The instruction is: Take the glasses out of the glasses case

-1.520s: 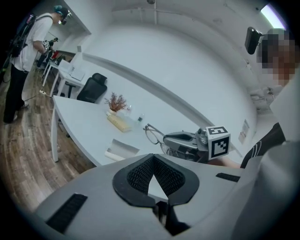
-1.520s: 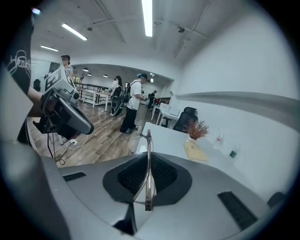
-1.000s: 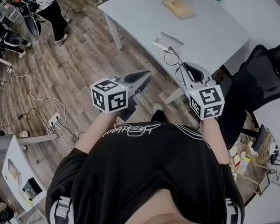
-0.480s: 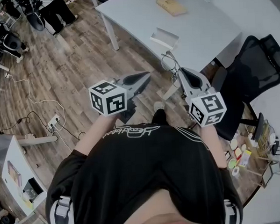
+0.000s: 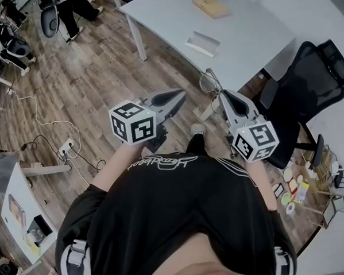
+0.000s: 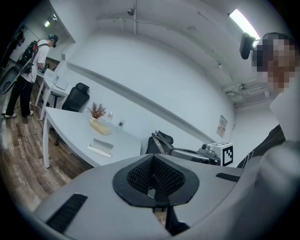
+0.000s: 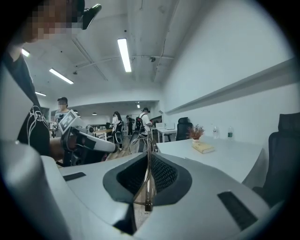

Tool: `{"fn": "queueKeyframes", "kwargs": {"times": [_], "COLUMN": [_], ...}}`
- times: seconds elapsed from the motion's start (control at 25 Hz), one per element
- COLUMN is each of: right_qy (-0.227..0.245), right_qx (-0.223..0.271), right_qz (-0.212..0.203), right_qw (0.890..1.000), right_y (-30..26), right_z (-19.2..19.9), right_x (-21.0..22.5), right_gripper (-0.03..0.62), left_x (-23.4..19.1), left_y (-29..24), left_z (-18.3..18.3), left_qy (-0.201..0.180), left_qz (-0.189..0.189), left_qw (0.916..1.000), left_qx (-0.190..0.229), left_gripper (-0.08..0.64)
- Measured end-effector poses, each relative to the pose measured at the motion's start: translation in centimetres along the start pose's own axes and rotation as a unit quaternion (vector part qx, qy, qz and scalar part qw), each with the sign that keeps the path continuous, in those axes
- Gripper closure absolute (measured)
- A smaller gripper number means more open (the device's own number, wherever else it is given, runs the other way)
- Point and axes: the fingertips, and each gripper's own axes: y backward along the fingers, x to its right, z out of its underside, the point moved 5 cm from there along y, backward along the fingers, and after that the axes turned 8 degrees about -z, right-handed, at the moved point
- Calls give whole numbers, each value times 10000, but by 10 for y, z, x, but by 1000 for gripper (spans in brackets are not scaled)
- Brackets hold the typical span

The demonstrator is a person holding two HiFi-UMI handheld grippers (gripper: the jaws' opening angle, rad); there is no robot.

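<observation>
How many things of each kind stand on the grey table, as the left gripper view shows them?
Glasses case: 1
Plant: 1
Tan block: 1
Bottles: 2
Total: 5

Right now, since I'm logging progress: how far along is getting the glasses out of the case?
Done: the glasses are out, clear of the glasses case lying on the table. In hand: the right gripper is shut on them; the left gripper is shut and empty. Left: probably only setting them down.
</observation>
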Motion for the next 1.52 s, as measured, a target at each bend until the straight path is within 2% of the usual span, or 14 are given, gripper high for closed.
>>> {"fn": "queueKeyframes", "kwargs": {"times": [0.88, 1.52], "right_qy": [-78, -178], "right_qx": [241, 329], "right_qz": [281, 418], "right_qw": [9993, 9984], "right_y": [19, 33], "right_z": [3, 15], "right_x": [-18, -14], "right_gripper": [569, 569], "left_x": [13, 20], "left_y": [13, 3], "left_z": [9, 16], "left_qy": [14, -36], "left_qz": [148, 221], "left_qw": [9999, 9997], "left_qx": [9, -88], "left_gripper": [552, 552]}}
